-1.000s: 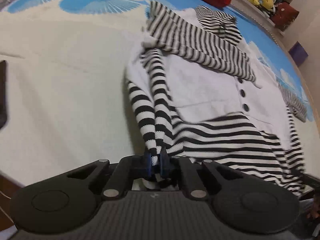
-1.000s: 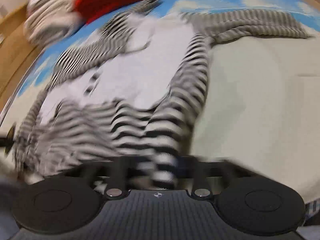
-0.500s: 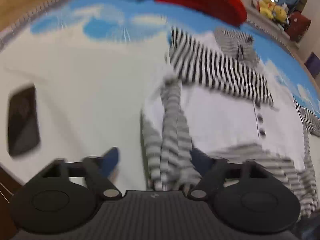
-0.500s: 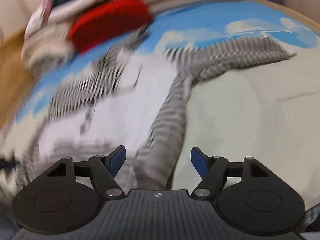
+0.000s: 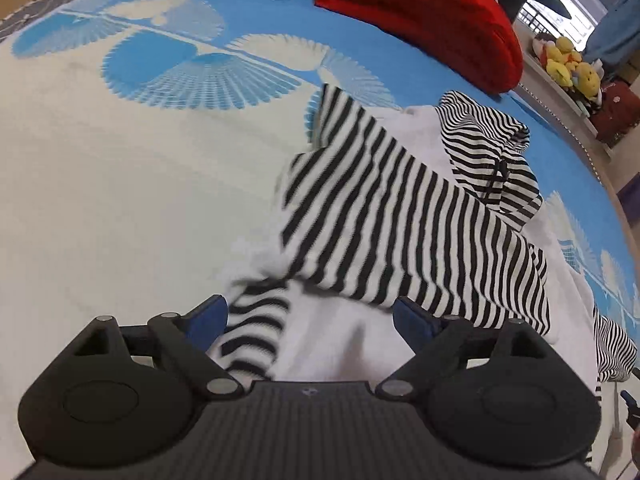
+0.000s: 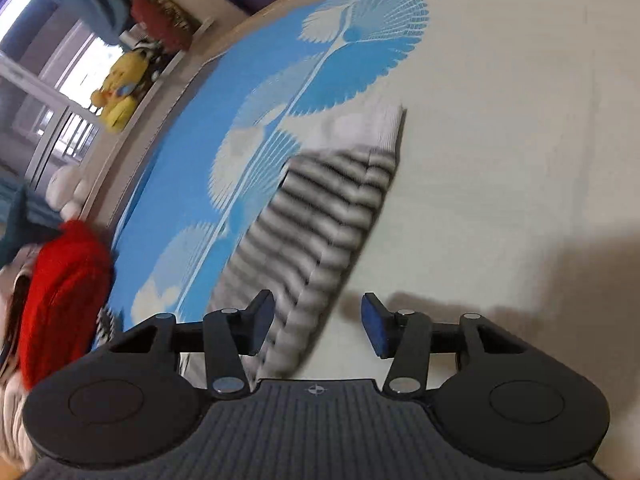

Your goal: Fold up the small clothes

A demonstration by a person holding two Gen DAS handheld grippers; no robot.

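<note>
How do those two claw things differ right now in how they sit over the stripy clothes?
The left gripper stands wider, jaws opening over a striped sleeve and white fabric. The right gripper is narrower, jaws closing, with another striped sleeve beside one finger. Neither pinches cloth; both have blue pads.

Blue-and-cream fan-patterned bedspread (image 5: 168,80), red cushion (image 5: 432,20) at its far edge, yellow plush toys (image 5: 568,66) on a ledge
</note>
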